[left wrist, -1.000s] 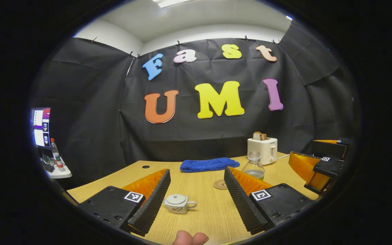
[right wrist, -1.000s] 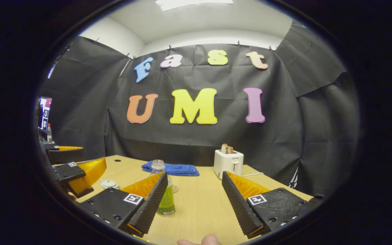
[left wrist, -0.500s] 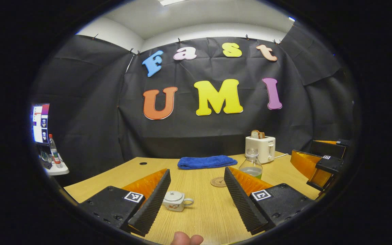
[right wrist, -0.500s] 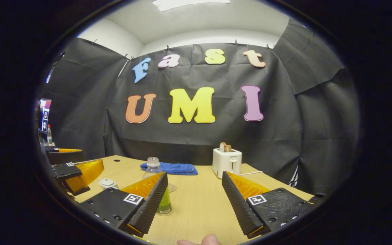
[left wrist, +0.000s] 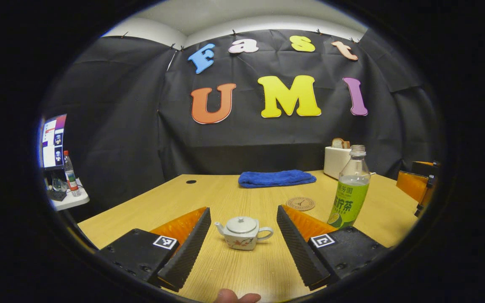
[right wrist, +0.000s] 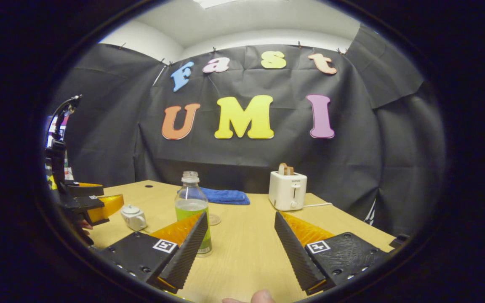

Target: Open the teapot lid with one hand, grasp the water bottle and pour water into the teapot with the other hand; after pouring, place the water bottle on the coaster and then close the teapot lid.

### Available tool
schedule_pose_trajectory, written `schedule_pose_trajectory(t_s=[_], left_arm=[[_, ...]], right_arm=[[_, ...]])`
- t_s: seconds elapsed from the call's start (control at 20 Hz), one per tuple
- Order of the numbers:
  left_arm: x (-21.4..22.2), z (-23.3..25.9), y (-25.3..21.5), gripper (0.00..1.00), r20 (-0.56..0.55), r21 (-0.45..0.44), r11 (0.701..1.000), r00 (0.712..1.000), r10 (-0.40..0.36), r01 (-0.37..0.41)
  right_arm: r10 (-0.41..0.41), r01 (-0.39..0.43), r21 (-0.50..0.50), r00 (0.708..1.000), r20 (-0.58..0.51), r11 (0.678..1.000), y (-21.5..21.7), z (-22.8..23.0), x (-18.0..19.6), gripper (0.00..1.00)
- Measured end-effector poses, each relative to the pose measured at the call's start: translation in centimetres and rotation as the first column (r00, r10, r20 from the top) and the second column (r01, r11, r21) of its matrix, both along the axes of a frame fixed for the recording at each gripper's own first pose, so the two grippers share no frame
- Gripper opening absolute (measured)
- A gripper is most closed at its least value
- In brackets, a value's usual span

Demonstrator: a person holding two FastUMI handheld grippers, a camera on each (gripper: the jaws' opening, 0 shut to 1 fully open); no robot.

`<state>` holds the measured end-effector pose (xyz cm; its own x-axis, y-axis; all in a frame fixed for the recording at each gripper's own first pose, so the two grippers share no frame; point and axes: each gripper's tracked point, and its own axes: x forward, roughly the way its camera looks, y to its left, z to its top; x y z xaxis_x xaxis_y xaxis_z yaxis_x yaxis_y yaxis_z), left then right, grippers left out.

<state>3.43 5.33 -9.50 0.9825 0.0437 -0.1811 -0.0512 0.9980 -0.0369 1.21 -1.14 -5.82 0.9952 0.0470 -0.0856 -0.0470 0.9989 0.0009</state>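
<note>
On the table (left wrist: 234,269) the teapot (left wrist: 243,232) sits lid on, centred ahead of the left gripper (left wrist: 242,248) — jaws wide apart, as are the right gripper's (right wrist: 240,252); the water bottle (right wrist: 192,210) stands just left of its line. Come down squarely over the lid knob (left wrist: 241,219) — close gently, lift straight

left tongs (left wrist: 240,248) have swung to frame the teapot (left wrist: 242,232), earlier off to their left
</note>
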Motion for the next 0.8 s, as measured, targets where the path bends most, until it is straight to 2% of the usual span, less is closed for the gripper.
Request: schedule_pose_trajectory(t_s=[0.2, 0.5, 0.65, 0.7, 0.8], left_arm=[[2.9, -2.1, 0.3, 0.95, -0.042, 0.021, 1.0, 0.999, -0.022, 0.023], [5.2, -3.8, 0.5, 0.67, -0.099, 0.006, 1.0, 0.995, -0.022, 0.023], [5.4, -4.1, 0.5, 0.49, -0.112, 0.019, 1.0, 0.994, -0.012, 0.014], [5.5, -4.3, 0.8, 0.48, -0.119, 0.031, 0.999, 0.993, -0.002, 0.006], [5.6, -4.3, 1.3, 0.34, -0.118, 0.042, 0.999, 0.993, 0.018, -0.013]], right_arm=[[-0.035, 0.035, 0.009, 0.999, -0.003, 0.999, -1.4, -0.2, 0.6, 0.95], [-0.071, 0.071, 0.015, 0.997, -0.021, 0.997, -2.9, -0.9, 1.5, 0.95], [-0.073, 0.074, 0.01, 0.997, -0.029, 0.997, -3.1, -1.3, 1.9, 0.95], [-0.073, 0.074, 0.008, 0.997, -0.032, 0.997, -3.0, -1.5, 2.0, 0.95], [-0.062, 0.063, 0.013, 0.997, -0.037, 0.998, -2.9, -1.7, 2.2, 0.95]])
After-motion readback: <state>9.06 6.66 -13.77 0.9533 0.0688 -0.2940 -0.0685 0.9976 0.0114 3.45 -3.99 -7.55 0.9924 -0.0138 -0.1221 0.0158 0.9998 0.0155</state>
